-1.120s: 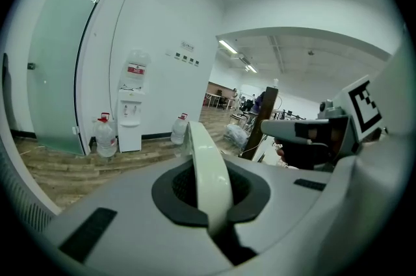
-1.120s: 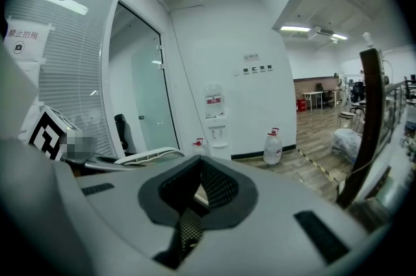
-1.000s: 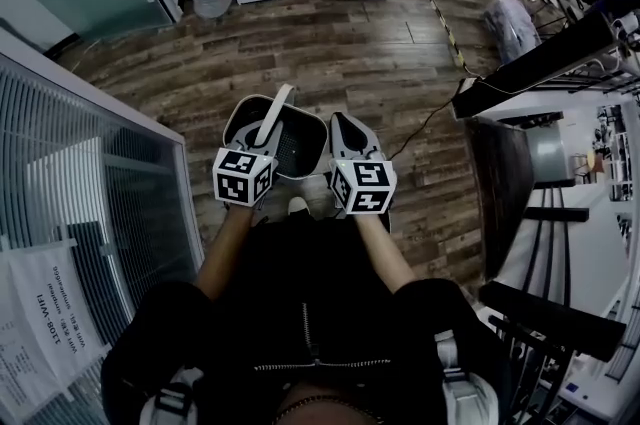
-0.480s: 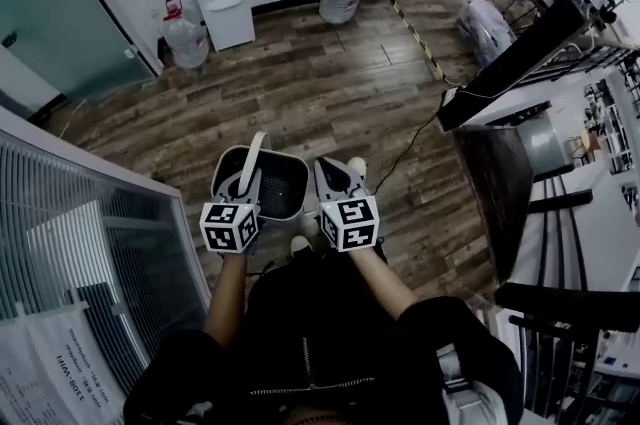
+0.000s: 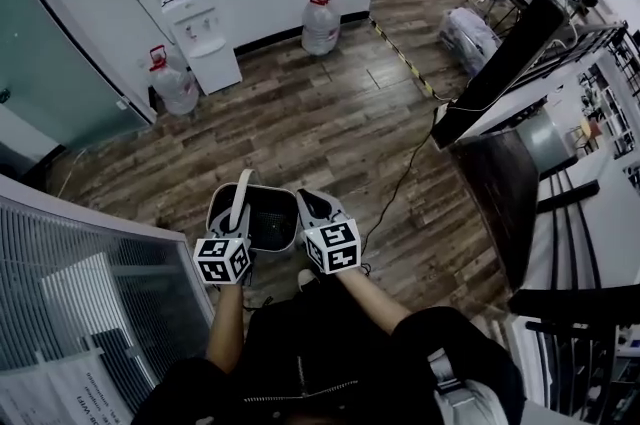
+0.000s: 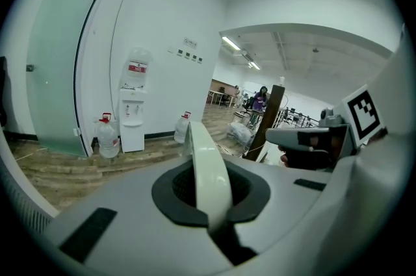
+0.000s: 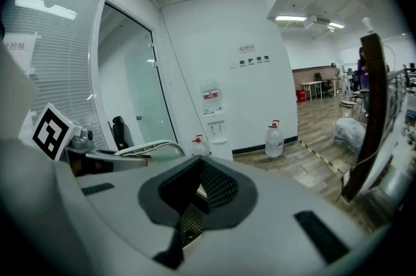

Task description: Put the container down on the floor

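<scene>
A dark tub (image 5: 270, 216) with a pale rim, a mesh inside and a white hoop handle (image 6: 207, 177) hangs above the wood floor (image 5: 340, 123). The left tool (image 5: 236, 218) clamps the handle. The right tool (image 5: 308, 208) pinches the mesh wall at the rim. The water cooler (image 5: 205, 53) carries a label too small to read.

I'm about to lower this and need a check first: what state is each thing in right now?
left tongs: shut on handle.
right tongs: shut on container wall.
container: held by both tongs; contact with floor cannot be told.
handle: raised.
dispenser: bottle loaded on top.
jug beside dispenser: upright, capped.
jug along wall: upright, capped.
</scene>
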`<state>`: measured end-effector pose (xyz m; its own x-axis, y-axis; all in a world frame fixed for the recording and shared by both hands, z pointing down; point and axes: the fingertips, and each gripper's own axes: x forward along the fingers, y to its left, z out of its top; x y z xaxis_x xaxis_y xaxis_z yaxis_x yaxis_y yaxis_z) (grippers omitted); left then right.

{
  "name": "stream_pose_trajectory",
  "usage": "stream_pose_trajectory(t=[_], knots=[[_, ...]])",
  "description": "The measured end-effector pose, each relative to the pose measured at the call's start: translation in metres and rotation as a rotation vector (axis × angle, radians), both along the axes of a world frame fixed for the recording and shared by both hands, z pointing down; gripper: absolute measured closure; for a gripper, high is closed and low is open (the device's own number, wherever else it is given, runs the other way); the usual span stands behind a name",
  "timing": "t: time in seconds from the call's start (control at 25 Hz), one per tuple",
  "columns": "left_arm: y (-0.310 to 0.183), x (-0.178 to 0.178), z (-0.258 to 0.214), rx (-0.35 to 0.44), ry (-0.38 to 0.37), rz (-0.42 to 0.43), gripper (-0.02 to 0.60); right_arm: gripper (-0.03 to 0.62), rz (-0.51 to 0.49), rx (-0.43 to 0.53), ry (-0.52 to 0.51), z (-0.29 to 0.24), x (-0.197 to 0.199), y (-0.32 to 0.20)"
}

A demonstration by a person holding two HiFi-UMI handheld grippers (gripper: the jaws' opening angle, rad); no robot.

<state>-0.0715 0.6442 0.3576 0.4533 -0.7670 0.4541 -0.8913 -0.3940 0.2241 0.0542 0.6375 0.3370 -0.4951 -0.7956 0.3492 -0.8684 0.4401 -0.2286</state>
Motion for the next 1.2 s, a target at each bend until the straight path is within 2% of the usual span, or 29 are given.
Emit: stream_pose_trajectory(t=[0.44, 0.68, 1.2], knots=[[-0.067, 0.022, -0.005, 0.003, -0.023, -0.022, 0.568, 0.583, -0.018, 0.011, -0.023, -0.004, 0.022, -0.074], [-0.112, 0.035, -0.009, 0.0, -0.022, -0.06, 0.568, 0.583, -0.045, 0.017, -0.036, -0.011, 0.037, -0.13], [-0.188, 0.064, -0.013, 0.006, -0.033, -0.144, 0.568, 0.583, -0.115, 0.002, -0.041, -0.002, 0.068, -0.203]])
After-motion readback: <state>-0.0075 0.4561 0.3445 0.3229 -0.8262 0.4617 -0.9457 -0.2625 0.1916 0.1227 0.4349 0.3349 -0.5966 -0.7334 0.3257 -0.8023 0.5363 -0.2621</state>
